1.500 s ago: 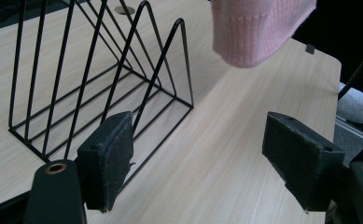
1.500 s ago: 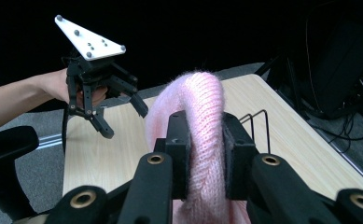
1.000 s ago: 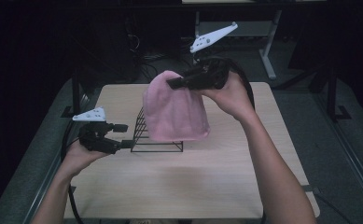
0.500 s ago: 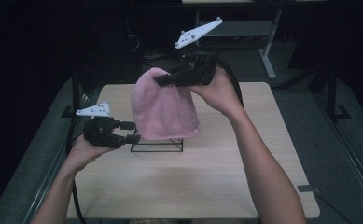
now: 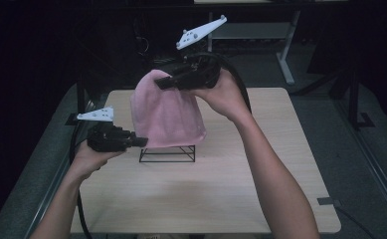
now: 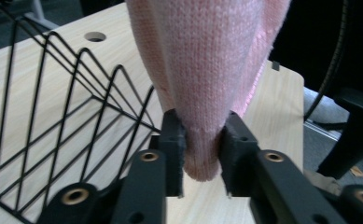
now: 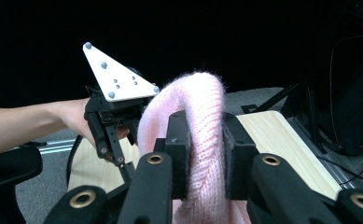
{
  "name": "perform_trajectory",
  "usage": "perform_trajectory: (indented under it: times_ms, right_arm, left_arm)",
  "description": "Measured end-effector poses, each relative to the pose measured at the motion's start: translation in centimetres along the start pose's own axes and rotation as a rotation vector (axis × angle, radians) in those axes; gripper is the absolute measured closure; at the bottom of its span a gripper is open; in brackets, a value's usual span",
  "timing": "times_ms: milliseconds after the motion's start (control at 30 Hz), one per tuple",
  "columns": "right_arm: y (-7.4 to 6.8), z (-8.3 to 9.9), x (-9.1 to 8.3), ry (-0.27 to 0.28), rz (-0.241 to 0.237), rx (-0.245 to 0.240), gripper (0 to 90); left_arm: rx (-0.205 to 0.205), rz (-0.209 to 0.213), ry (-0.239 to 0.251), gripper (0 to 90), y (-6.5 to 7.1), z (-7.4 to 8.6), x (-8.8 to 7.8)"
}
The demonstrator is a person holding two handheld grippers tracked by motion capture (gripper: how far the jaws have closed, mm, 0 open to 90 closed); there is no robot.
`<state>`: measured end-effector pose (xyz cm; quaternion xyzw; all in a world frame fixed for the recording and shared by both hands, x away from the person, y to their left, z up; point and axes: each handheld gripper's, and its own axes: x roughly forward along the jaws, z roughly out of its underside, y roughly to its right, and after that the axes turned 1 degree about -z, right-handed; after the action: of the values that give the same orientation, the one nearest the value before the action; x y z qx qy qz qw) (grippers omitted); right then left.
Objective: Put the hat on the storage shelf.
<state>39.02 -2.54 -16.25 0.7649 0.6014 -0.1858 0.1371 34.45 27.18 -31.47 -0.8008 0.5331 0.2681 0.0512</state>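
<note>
Pink knitted hat (image 5: 167,115) is held up above the wire rack (image 5: 167,153) on the counter (image 5: 206,189). At left, its lower corner is pinched by the left gripper (image 6: 202,150), whose fingers (image 6: 173,140) have just been closing. At right, the crown is clamped by the right gripper (image 7: 206,156). Soft, light and limp, it is best taken by its edges.

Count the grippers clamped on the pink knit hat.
2. The right gripper pinches the pink knit hat at its top, held up above the table. The left gripper clamps its lower left edge, beside the black wire rack.
</note>
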Motion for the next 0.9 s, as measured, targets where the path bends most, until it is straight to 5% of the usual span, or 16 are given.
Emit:
perform_trajectory:
  times_ms: [200, 500, 900]
  right_arm:
    - [0.5, 0.0, 0.0, 0.015, 0.004, 0.002, 75.6]
    - [3.2, 0.1, 0.3, 0.010, 0.049, 0.045, 75.7]
    - [5.8, 0.6, 1.3, 0.013, 0.085, 0.066, 75.7]
  left_arm:
    - [-0.006, -0.052, 0.017, 78.6, -0.4, -0.4, -0.4]
    - [-0.018, -0.133, 0.012, 80.8, -2.4, -1.6, -1.1]
    - [-0.033, -0.196, -0.010, 82.8, -4.2, -2.3, -0.1]
